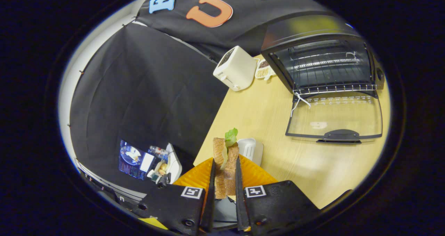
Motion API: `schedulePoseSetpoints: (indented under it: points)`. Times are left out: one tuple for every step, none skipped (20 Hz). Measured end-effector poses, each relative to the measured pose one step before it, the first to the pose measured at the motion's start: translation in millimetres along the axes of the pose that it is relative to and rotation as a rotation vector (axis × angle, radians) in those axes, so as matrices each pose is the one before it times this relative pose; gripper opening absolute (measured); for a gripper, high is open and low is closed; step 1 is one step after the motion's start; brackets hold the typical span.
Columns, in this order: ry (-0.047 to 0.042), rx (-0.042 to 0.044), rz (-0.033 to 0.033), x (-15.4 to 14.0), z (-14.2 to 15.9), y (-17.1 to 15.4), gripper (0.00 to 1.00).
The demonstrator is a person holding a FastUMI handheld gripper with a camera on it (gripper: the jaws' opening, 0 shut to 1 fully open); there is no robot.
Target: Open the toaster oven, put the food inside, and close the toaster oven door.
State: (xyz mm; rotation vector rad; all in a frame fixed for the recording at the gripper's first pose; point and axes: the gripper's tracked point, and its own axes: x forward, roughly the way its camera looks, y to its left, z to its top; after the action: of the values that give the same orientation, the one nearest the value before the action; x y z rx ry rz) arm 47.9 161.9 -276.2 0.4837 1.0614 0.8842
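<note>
A sandwich (224, 159) of two brown bread slices with a green lettuce leaf sticking out stands on edge between my two fingers, which press on both its sides. My gripper (224, 168) is shut on it, above an orange plate (255, 173). Far beyond the fingers, to the right, the black toaster oven (278, 41) stands on the wooden table (264, 114) with its glass door (335, 119) folded down flat and its wire rack (326, 69) showing inside.
A white pop-up toaster (234, 69) stands left of the oven, with a small tray of grains (263, 69) between them. A small white box (251, 149) sits just past the plate. The table's left edge drops off to black cloth; a screen (134, 159) lies below.
</note>
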Motion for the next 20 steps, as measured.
schedulePoseSetpoints:
  points:
    - [-0.04643, 0.0356, 0.01992, -1.09, 6.79, 4.03, 0.31]
    - [-0.07013, 0.06715, 0.01936, -1.2, 15.65, 0.08, 0.31]
    - [-0.05906, 0.06671, 0.01796, -2.01, 8.54, -0.96, 0.31]
    - [-0.0539, 0.04572, 0.0139, -1.36, 15.27, -1.5, 0.31]
    - [-0.05599, 0.03344, 0.00246, -3.91, 21.17, -11.27, 0.3]
    - [-0.05703, 0.01692, -0.00658, -5.08, 17.46, -9.25, 0.31]
    - [-0.0512, 0.0099, -0.0053, -2.86, 16.16, -10.52, 0.31]
    - [-0.04901, 0.01691, 0.00534, -3.98, 14.95, -4.54, 0.3]
    - [-0.04503, 0.01818, 0.0145, -1.54, 10.38, 0.16, 0.31]
    - [-0.045, 0.02724, 0.01451, -3.71, 12.21, -1.69, 0.3]
    - [-0.04658, 0.03563, 0.00195, -3.35, 15.73, -4.56, 0.3]
    - [-0.03588, 0.0283, -0.01311, -4.22, 12.79, -4.9, 0.3]
    - [-0.00225, 0.01558, -0.0313, -0.81, 2.74, -9.32, 0.3]
    - [-0.01426, 0.00755, -0.02357, 3.15, 2.37, -11.12, 0.3]
    - [0.00192, 0.00445, -0.01369, 0.64, 0.06, -6.61, 0.31]
    - [-0.02005, 0.01931, 0.00289, 1.22, 3.14, -3.77, 0.3]
    - [-0.01852, 0.02222, 0.00878, 7.23, 3.33, -3.47, 0.31]
    - [-0.02399, 0.02228, 0.00647, 6.16, 5.11, -2.26, 0.3]
    - [-0.03397, 0.01537, 0.00094, 5.0, 6.8, -2.25, 0.3]
    - [-0.03741, 0.00612, -0.00411, 9.57, 8.18, -3.94, 0.3]
